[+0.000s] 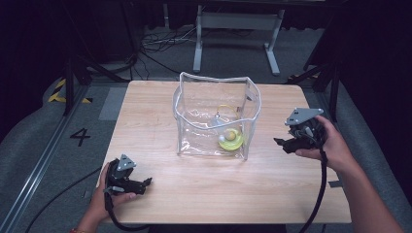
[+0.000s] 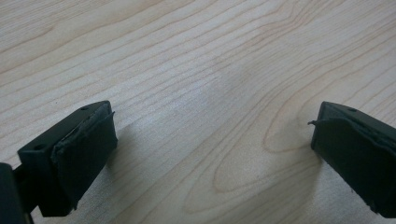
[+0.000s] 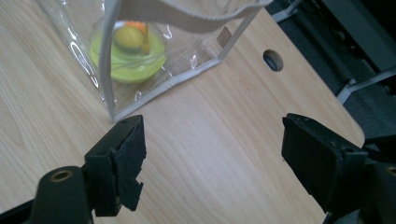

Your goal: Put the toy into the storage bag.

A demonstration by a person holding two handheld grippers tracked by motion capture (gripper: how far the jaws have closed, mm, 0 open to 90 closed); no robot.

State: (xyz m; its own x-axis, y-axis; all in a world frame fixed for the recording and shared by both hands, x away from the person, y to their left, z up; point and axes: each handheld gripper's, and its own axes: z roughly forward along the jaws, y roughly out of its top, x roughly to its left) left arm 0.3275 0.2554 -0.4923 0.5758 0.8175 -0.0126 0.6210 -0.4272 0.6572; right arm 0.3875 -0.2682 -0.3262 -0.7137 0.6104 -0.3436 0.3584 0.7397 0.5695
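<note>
A clear plastic bag point(image 1: 216, 116) with white edging stands upright at the middle of the wooden table point(image 1: 160, 194), with a yellow-green round toy point(image 1: 230, 139) inside. The right gripper point(image 1: 281, 143) hovers just right of it, jaws wide apart and empty. The left gripper point(image 1: 147, 183) rests at the near left, also spread and empty.

Clear bag point(image 1: 216, 116) is standing upright at the middle of the table point(image 1: 155, 194), nearer the far edge. Round toy point(image 1: 230, 140) is lying inside it, on the bottom, toward the right near corner. Left gripper point(image 1: 145, 183) is sitting at the near left, well apart from the bag. Right gripper point(image 1: 279, 142) is hovering just right of the bag's near right corner.
</note>
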